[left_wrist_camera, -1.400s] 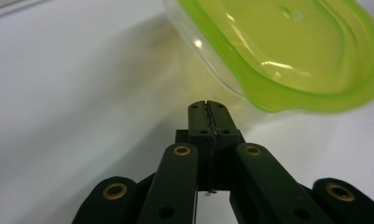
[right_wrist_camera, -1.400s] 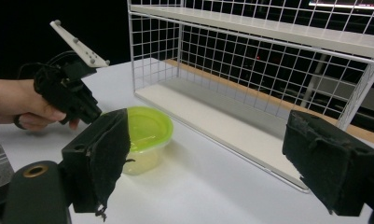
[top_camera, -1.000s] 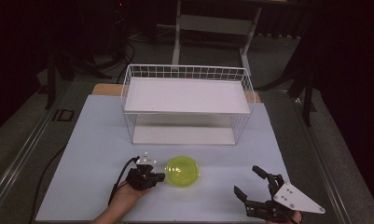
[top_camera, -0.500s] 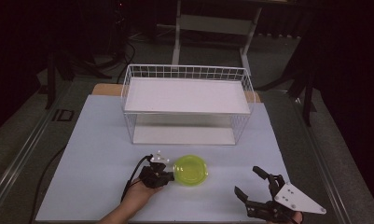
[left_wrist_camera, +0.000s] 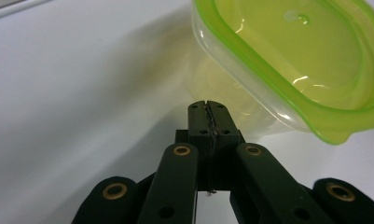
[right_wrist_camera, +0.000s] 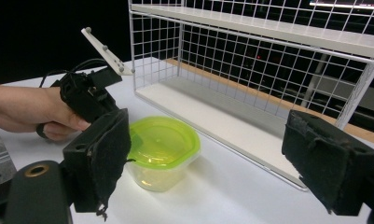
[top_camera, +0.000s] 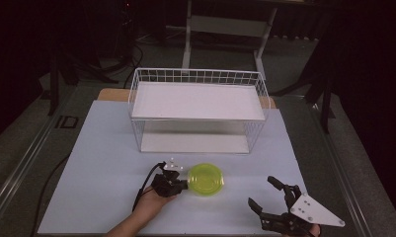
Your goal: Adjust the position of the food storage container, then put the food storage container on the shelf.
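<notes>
A clear tub with a lime-green lid [top_camera: 206, 178] stands on the white table in front of the wire rack. In the left gripper view the tub [left_wrist_camera: 292, 60] looms at the upper right, tilted in the picture. My left gripper [top_camera: 184, 185] is shut with nothing between its jaws, and its tip [left_wrist_camera: 208, 105] rests against or just short of the tub's left side wall. My right gripper [top_camera: 260, 190] stands open near the table's front right, well apart from the tub. In the right gripper view the tub [right_wrist_camera: 161, 142] sits beyond the left pad [right_wrist_camera: 103, 154], beside the other hand's gripper [right_wrist_camera: 89, 95].
A white wire rack [top_camera: 198, 74] with an upper and a lower shelf stands at the back middle of the table [top_camera: 101, 148]. A cable [top_camera: 142, 185] trails from the left gripper. Dark floor and stands surround the table.
The left gripper has moved right and slightly away from the person, and the green-lidded tub has slid right with it. The right gripper has stayed put.
</notes>
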Demonstrator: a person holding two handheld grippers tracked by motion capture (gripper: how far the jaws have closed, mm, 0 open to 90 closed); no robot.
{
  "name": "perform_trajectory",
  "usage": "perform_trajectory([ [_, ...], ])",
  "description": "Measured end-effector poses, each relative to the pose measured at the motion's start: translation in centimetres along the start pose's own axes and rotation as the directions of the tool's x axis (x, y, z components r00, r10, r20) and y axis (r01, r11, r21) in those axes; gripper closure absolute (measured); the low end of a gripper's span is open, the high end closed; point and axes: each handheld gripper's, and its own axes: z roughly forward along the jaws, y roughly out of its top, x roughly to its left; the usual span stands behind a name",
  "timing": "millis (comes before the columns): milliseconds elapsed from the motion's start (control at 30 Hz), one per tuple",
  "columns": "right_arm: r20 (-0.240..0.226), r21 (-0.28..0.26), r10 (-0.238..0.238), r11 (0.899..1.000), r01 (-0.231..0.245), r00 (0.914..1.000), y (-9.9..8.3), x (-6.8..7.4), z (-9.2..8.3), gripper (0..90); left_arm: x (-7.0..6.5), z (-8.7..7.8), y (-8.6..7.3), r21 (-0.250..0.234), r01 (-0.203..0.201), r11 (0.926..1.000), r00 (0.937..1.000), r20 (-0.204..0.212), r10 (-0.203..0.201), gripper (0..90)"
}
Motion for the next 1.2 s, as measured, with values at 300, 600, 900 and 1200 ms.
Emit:
perform_trajectory([
  [300, 0.002, 0.010, 0.000, 1.000, 0.000, 1.0000, -0.1, 0.0, 0.1, 15.4, 0.6, -3.0, -0.9, -0.055, -0.017, 0.9984, 0.9998, -0.010, 0.017, 86.6],
  [600, -0.021, 0.036, -0.010, 0.999, 0.010, 0.9997, -0.1, 0.3, 0.7, 15.4, 0.9, -8.0, -2.4, -0.182, -0.085, 0.9796, 0.9951, 0.035, 0.093, 53.2],
  [900, -0.040, 0.057, -0.009, 0.998, 0.011, 0.9991, 0.3, 0.9, 0.9, 15.4, -0.4, -10.7, -2.5, -0.274, -0.068, 0.9593, 0.9872, 0.121, 0.104, 1.3],
  [1200, -0.094, 0.079, -0.047, 0.995, 0.054, 0.9944, 1.6, 2.2, 1.4, 15.4, -3.1, -11.8, -1.8, -0.352, -0.192, 0.9158, 0.9767, 0.021, 0.213, 1.2],
])
